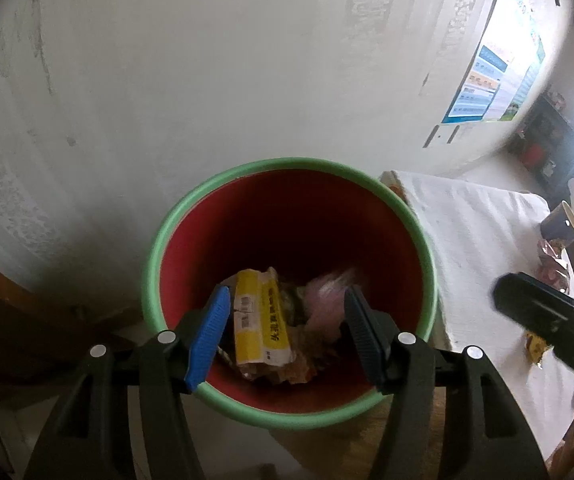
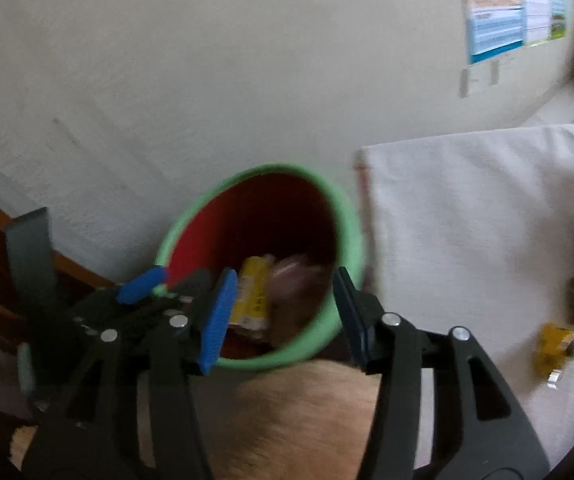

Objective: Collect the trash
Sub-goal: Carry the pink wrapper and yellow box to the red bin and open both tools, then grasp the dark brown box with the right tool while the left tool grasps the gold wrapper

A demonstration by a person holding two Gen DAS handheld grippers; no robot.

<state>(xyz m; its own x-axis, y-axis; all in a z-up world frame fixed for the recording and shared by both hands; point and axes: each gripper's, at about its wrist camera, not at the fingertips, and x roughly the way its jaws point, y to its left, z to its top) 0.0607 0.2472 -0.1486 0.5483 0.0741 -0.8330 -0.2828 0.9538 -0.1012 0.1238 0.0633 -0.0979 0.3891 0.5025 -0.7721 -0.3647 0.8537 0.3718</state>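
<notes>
Both grippers are hovering over the red bin (image 1: 287,208) with the green rim, beside the white-covered desk (image 1: 479,232). Left gripper (image 1: 285,334) and right gripper (image 2: 283,316) are sitting half open, holding nothing. Yellow wrapper (image 1: 261,320) inside is showing a barcode and Chinese print, too blurry to read; the pink trash (image 1: 327,300) beside it is smeared.

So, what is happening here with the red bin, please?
A person is collecting trash with two handheld grippers. Both the left gripper and the right gripper hang over the red bin with the green rim, fingers apart and holding nothing. A yellow packet and a pink wrapper lie inside. More litter, including a small yellow wrapper, waits on the white cloth beside it.
</notes>
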